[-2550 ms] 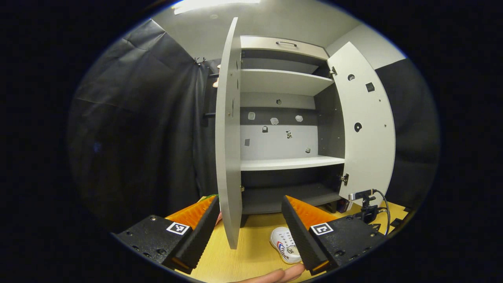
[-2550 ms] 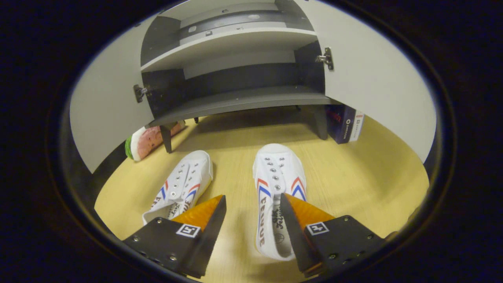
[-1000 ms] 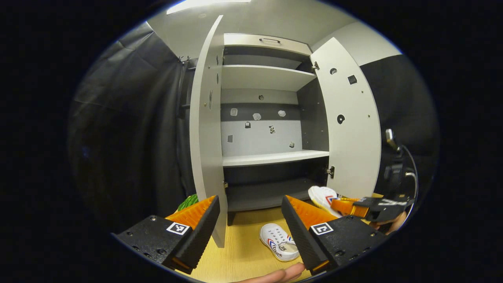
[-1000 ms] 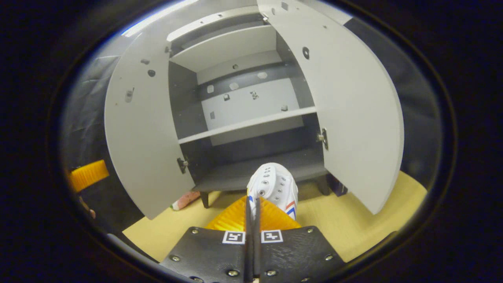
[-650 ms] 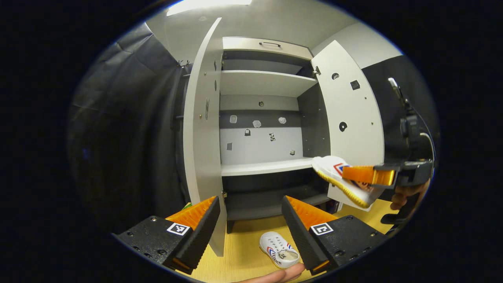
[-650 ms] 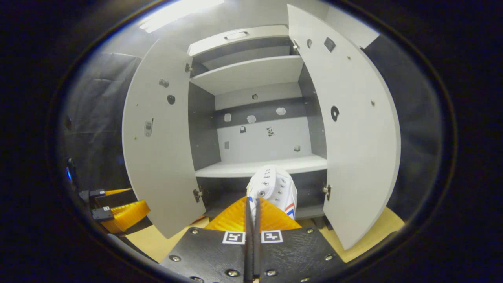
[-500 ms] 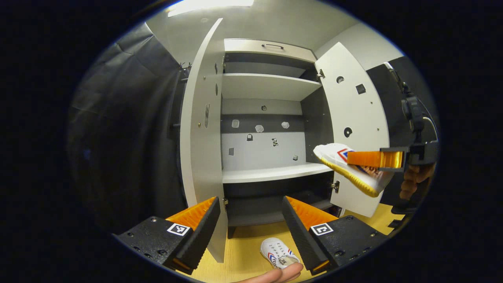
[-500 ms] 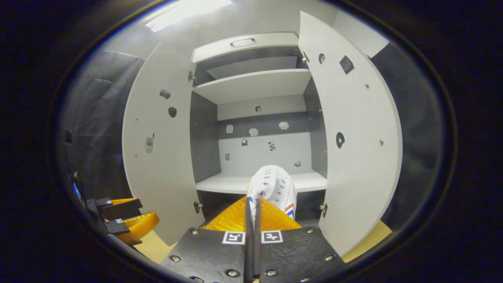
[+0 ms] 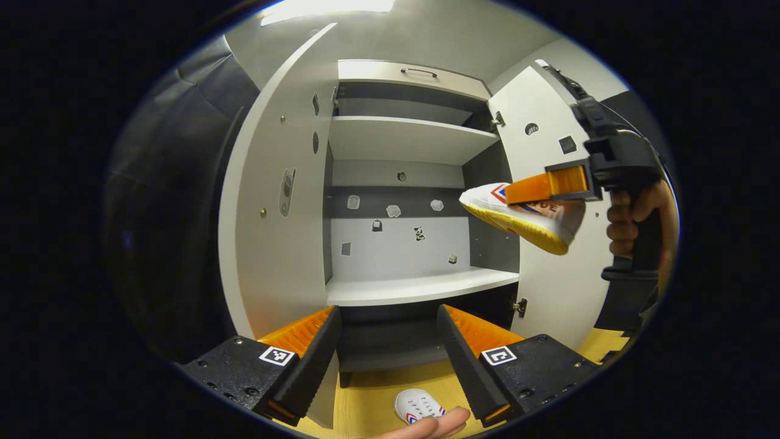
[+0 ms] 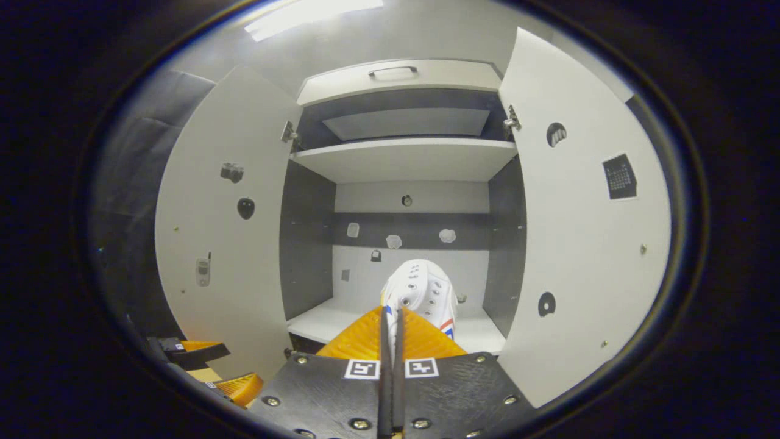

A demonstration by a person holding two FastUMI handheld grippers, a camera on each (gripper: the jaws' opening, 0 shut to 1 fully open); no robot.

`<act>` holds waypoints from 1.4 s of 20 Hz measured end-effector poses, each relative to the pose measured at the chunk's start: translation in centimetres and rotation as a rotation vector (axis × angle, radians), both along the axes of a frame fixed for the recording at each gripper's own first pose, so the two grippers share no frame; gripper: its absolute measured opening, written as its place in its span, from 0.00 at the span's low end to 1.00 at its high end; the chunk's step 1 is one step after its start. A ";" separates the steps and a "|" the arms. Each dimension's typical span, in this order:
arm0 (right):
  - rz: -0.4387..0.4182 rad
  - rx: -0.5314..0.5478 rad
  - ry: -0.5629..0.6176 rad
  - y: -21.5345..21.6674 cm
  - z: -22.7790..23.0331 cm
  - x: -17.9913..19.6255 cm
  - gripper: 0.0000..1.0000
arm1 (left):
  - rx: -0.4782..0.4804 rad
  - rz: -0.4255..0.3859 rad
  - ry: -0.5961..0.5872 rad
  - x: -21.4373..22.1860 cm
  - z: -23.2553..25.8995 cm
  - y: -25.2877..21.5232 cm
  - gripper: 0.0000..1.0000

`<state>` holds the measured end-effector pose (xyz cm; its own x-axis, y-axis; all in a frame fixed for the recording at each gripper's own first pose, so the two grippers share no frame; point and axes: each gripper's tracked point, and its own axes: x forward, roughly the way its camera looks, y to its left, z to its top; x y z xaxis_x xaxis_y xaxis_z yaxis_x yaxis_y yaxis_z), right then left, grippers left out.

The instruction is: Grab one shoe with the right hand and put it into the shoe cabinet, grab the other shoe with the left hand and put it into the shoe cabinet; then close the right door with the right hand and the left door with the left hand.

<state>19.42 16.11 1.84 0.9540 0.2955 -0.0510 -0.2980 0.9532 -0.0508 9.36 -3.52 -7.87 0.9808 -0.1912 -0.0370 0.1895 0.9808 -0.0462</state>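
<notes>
The right gripper point(image 10: 390, 329) was clamped on one white shoe point(image 10: 420, 292), whose toe pointed ahead of the fingers into the open shoe cabinet point(image 10: 402, 160), above the middle shelf point(image 9: 420, 286). The left gripper point(image 9: 387, 341) was held with its fingers apart, nothing between them. The other shoe point(image 9: 414, 405) was seen on the floor point(image 9: 372, 396) below, just ahead of the left gripper.

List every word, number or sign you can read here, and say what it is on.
No text reads clearly.
Side lettering on the held shoe: blurred.
The dark square sticker on the right door: too small to read.
Square tags on the right claw: patterns, no words.
</notes>
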 end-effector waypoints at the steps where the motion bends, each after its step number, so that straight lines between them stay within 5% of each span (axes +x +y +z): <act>1: -0.006 -0.013 0.003 0.2 0.0 1.4 0.01 | -0.005 0.007 0.000 0.5 0.0 0.0 0.95; 6: -0.055 -0.060 0.044 0.4 -3.0 10.0 0.01 | -0.022 0.067 0.030 2.1 -0.1 -0.3 0.95; 13: -0.042 -0.116 0.145 1.2 -10.2 17.9 0.00 | -0.042 0.046 0.084 2.3 -2.8 -0.4 0.96; 25: -0.023 -0.277 0.078 5.0 -13.6 20.9 0.01 | -0.064 0.065 0.188 2.6 -8.1 0.5 0.97; 28: -0.061 -0.391 0.043 4.0 -14.1 21.5 0.01 | -0.054 0.074 0.217 2.3 -9.1 0.7 0.96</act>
